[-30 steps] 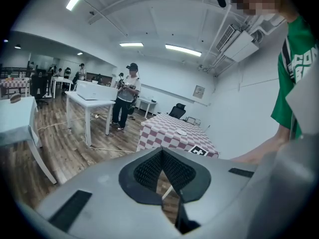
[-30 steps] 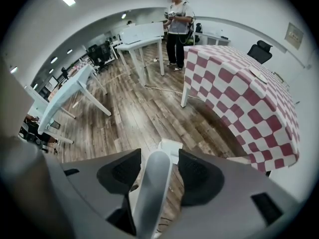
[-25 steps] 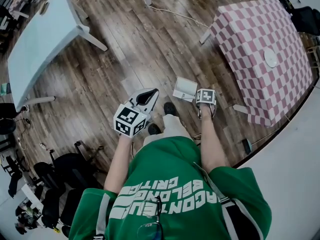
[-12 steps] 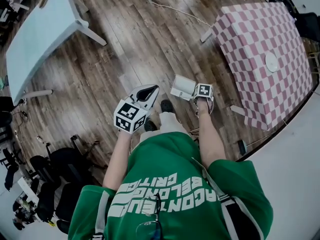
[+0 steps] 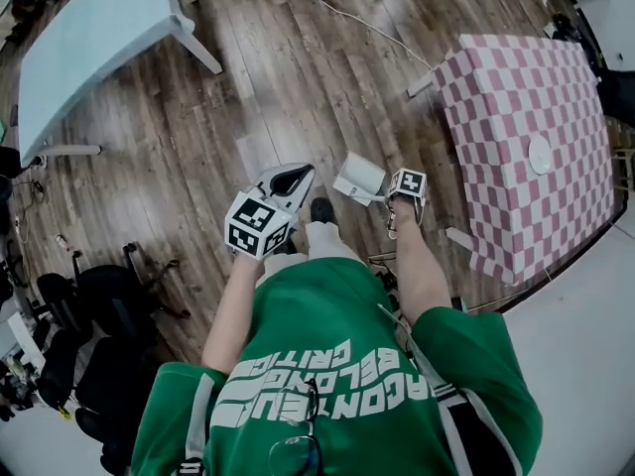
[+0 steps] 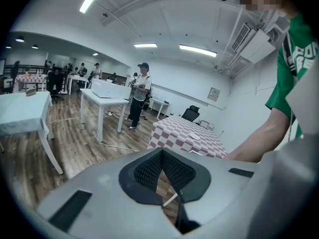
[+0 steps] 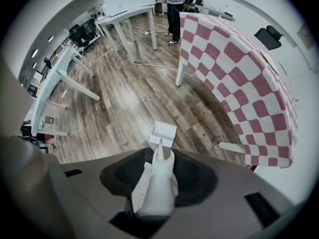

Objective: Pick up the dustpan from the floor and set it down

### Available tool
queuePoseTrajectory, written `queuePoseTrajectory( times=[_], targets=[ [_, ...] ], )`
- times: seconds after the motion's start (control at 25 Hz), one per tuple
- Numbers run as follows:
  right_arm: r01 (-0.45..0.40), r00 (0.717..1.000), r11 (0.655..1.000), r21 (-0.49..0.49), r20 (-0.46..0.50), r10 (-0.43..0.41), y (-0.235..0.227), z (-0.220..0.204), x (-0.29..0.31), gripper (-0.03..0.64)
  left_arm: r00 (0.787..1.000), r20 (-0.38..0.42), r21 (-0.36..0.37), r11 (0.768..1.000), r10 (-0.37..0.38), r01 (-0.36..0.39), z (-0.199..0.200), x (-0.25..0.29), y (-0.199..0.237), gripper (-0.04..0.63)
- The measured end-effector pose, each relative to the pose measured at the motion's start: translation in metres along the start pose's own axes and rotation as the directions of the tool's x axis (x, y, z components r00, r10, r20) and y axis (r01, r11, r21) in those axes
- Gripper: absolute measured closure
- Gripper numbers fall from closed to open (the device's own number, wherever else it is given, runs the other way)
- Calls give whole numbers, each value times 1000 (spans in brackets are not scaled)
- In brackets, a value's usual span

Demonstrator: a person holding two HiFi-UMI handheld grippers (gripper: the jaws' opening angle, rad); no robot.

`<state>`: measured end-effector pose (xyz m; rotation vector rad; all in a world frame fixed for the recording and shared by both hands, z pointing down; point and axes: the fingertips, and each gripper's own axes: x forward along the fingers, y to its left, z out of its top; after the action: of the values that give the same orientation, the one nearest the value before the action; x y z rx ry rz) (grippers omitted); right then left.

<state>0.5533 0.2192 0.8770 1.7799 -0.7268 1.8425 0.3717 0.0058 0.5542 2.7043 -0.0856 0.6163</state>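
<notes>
Two grippers, one load. Nearest, the left gripper (image 6: 162, 156): closed on nothing, pad tips touching, held up farther from the checked table (image 5: 526, 137) than its partner.

Next, the right gripper (image 7: 159, 158): pointing straight down, jaws just closing in and now pressed on the white handle of the dustpan (image 5: 359, 178). Pan end low over the wooden floor (image 5: 248, 97), near that table's closest corner and just beside a dark shoe (image 5: 320, 209).

Probably light, stiff moulded plastic, smooth enough to slip or swing between the pads. Best taken at the handle's upper end, as here, squarely across the pads, then lowered flat and gently.

Hard to judge: pan resting on the boards or hanging just clear of them. Pan's inside not to be made out either.

Farther off, the table's far legs out of sight under the cloth. Beyond the table, a standing figure (image 6: 142, 96), too small for detail.
</notes>
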Motion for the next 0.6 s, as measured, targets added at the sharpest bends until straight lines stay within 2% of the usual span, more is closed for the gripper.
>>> queuePoseTrajectory(
  times=[0.2,0.32,0.48,0.6],
  targets=[
    [81,997,996,-28,-8,-81,-13,-3,1,483,997,27,-15,998,68,-68,3,-10,5,603],
    [109,994,993,-41,-16,-109,-21,-9,-4,489,992,42,-18,993,119,-118,5,-24,10,603],
    [143,990,979,-144,14,-142,-15,-6,-16,494,982,63,-45,983,179,-176,3,-46,23,603],
    [136,991,964,-228,39,-131,-5,-5,-23,495,975,74,-61,977,209,-205,-2,-59,29,603]
  ],
)
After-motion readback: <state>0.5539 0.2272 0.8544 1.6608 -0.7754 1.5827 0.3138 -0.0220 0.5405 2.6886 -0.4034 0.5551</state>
